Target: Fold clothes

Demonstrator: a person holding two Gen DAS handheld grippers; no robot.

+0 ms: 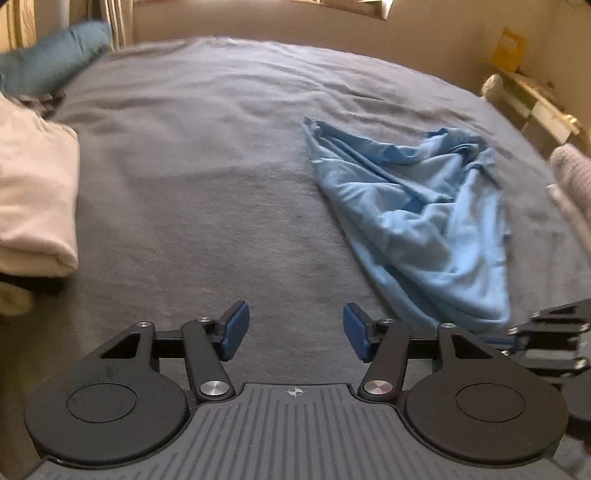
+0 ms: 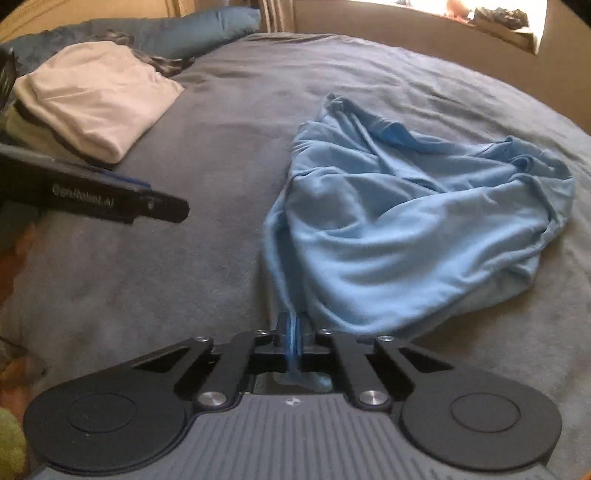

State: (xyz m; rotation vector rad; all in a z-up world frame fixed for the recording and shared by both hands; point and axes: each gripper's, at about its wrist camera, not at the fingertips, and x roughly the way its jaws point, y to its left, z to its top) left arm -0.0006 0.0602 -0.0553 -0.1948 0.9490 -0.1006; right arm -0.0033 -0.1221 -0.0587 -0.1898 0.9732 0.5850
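Observation:
A crumpled light blue garment [image 2: 399,229] lies on the grey bedspread [image 2: 166,277]. In the right wrist view my right gripper [image 2: 292,334] is shut on the garment's near edge, a strip of blue cloth pinched between its pads. The left wrist view shows the same light blue garment [image 1: 417,221] to the right, with my left gripper [image 1: 295,328] open above bare bedspread to its left, nothing between its blue pads [image 1: 234,330]. The right gripper [image 1: 546,339] shows at that view's right edge. The left gripper [image 2: 162,206] shows side-on at the left of the right wrist view.
A folded white garment [image 2: 99,96] tops a small stack at the bed's left side, also seen as folded white garment [image 1: 33,199]. A blue pillow [image 2: 207,26] lies at the far left. A wall and a window ledge [image 2: 491,22] bound the far side. Shelving [image 1: 535,103] stands right.

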